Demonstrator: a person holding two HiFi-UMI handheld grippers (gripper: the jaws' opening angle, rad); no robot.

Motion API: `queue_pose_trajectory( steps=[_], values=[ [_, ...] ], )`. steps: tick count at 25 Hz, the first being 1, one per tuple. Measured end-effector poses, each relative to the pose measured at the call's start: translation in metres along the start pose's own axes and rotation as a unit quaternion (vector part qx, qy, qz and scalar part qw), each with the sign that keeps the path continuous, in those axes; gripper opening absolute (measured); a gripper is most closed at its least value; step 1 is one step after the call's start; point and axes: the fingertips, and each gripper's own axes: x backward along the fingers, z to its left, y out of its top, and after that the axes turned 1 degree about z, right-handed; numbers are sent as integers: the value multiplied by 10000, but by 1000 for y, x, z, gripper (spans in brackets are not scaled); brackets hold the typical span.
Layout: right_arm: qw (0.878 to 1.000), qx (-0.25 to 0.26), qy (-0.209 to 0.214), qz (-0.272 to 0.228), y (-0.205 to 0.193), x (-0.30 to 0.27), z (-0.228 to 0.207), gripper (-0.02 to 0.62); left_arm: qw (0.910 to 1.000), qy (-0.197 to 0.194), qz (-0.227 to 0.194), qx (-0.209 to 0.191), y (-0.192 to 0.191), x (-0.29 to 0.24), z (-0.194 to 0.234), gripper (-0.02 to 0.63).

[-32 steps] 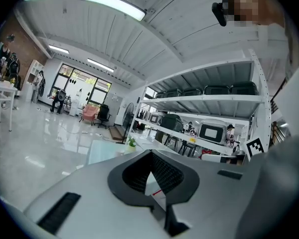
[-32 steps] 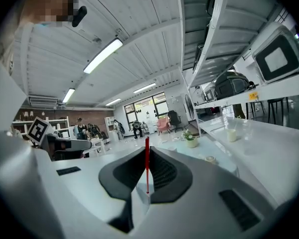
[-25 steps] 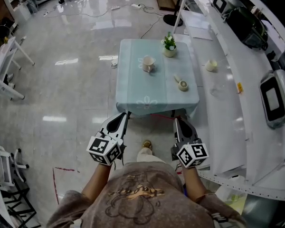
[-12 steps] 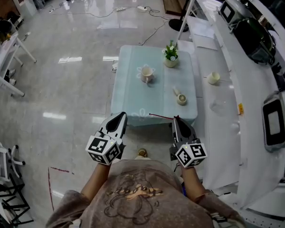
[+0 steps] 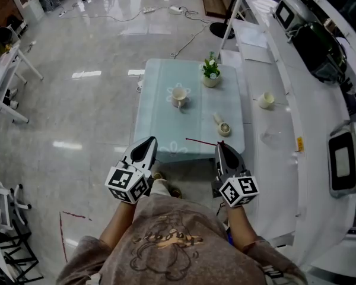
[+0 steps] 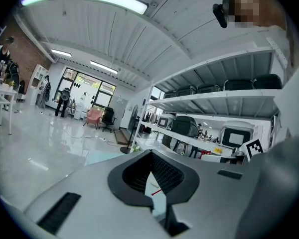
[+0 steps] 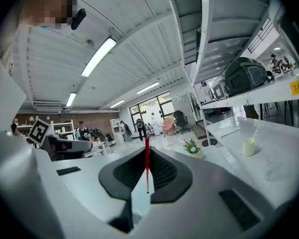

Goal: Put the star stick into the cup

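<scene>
We see our right gripper [image 5: 221, 145] pinched nearly closed on the star stick [image 5: 199, 142], a thin red rod that juts leftward from its tips over the near edge of the table [image 5: 160, 123]. Our left gripper [image 5: 149, 141] has its jaws together with nothing between them. The cup [image 5: 178, 95] stands well ahead of the stick, on the table's far half. Only the head view shows us that cup, while the right gripper view shows the stick upright between the pads.

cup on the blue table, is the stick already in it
No, the red stick is clamped in the right gripper near the front edge of the table, well apart from the cup.
</scene>
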Motion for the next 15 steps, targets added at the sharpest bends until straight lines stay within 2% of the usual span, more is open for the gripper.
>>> queue_pose_trajectory(
  steps=[15],
  values=[
    [9997, 64, -168, -160, 29, -70, -27, 21, 9992, -359, 180, -48, 14, -78, 34, 21]
  ],
)
